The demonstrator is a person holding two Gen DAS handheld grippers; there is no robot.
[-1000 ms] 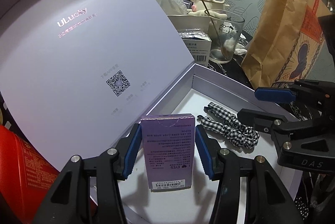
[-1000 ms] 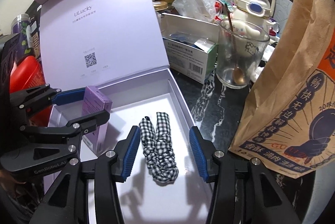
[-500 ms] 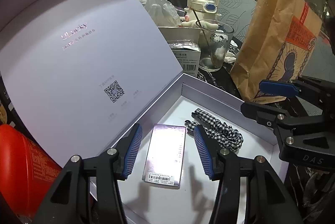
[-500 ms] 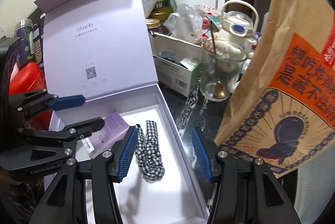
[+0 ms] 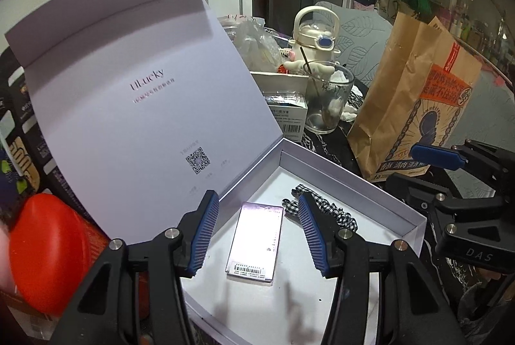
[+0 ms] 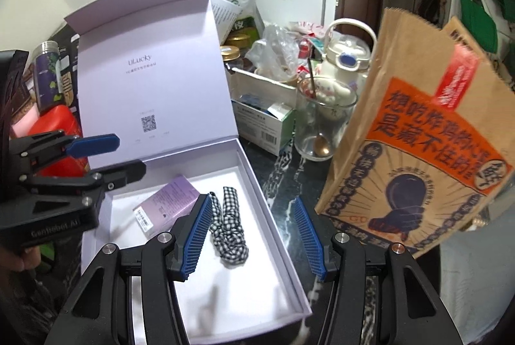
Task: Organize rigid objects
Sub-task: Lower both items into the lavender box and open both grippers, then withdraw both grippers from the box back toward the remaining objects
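Clutter frames the job on the far left, where a red container (image 5: 45, 251) sits just beside the raised lid (image 5: 138, 106) of our lavender gift box (image 6: 276, 235). Next comes our left gripper (image 5: 257, 235), jaws parted and holding nothing, hovering above the small purple carton (image 5: 256, 243), which lies flat on the box floor with its barcode end toward us. Just right of it, inside the same tray, lies the checked fabric scrunchie (image 6: 228, 232), touching or nearly touching the carton's edge; we cannot tell which. Our right gripper (image 6: 254, 235) hangs over that side, its jaws having just been opening, with the scrunchie below them but nothing pinched between the pads. Both pieces look placed, so we judge the step in hand to be pulling clear and going for the next rigid item. To do that well, we should lift straight up until the fingertips are above the tray walls, keeping well off the lid so it does not swing shut. Further right on the dark tabletop stand a white barcode carton (image 6: 267, 126), a glass (image 6: 322, 122) with a spoon in it, and a tall paper bag (image 6: 418, 145) near our right fingers; we should swing around the bag rather than brush it, since it looks light and easy to topple.
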